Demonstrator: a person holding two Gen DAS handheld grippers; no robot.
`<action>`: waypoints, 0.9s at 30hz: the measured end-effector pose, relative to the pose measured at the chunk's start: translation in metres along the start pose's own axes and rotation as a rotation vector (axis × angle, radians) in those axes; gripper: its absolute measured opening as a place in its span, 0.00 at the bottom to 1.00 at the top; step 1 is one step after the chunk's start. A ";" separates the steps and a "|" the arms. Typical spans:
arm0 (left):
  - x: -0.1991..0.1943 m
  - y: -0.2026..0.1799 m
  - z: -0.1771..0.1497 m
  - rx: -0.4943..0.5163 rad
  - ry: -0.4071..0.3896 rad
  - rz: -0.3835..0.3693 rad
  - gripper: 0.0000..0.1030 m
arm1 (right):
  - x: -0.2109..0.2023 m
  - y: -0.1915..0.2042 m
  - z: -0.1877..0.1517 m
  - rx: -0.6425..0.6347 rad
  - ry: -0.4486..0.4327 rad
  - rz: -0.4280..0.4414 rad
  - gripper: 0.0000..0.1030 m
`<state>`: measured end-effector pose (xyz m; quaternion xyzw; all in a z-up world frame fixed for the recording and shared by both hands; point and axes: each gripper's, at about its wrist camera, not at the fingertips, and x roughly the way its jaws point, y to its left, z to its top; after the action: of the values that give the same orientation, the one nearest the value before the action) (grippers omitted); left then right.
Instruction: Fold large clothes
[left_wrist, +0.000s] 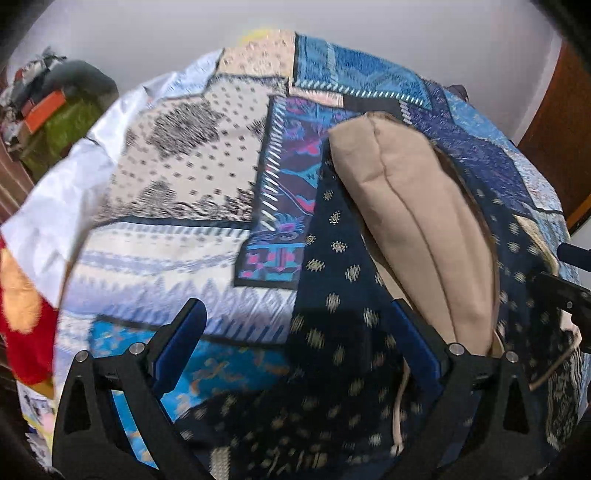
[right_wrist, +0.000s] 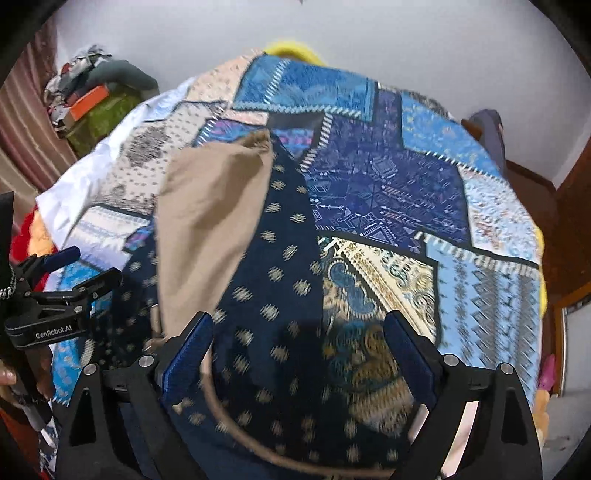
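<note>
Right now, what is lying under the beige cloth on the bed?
The beige cloth lies on a dark navy garment with gold motifs, which shows on both sides of it. Below that is the patchwork bedspread. How far the navy garment runs beneath the beige is covered.

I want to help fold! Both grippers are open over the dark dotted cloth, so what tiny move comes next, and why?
Probably lower both grippers onto the near edge of the dark dotted garment and pinch it. The left gripper and right gripper stand open and hold nothing, and its tan lining lies partly folded over.
</note>
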<state>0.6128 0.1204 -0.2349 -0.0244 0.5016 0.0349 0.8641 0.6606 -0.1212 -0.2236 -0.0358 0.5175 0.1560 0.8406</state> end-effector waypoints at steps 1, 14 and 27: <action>0.010 -0.001 0.002 -0.012 0.009 -0.002 0.97 | 0.009 -0.002 0.004 0.010 0.008 0.002 0.90; 0.033 -0.015 0.004 -0.073 -0.017 -0.067 0.41 | 0.050 0.040 0.015 -0.054 -0.079 -0.031 0.35; -0.090 -0.053 -0.044 0.126 -0.162 -0.075 0.12 | -0.044 0.036 -0.043 -0.062 -0.155 0.103 0.11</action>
<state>0.5346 0.0614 -0.1780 0.0143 0.4299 -0.0273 0.9024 0.5943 -0.1064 -0.2011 -0.0228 0.4470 0.2175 0.8674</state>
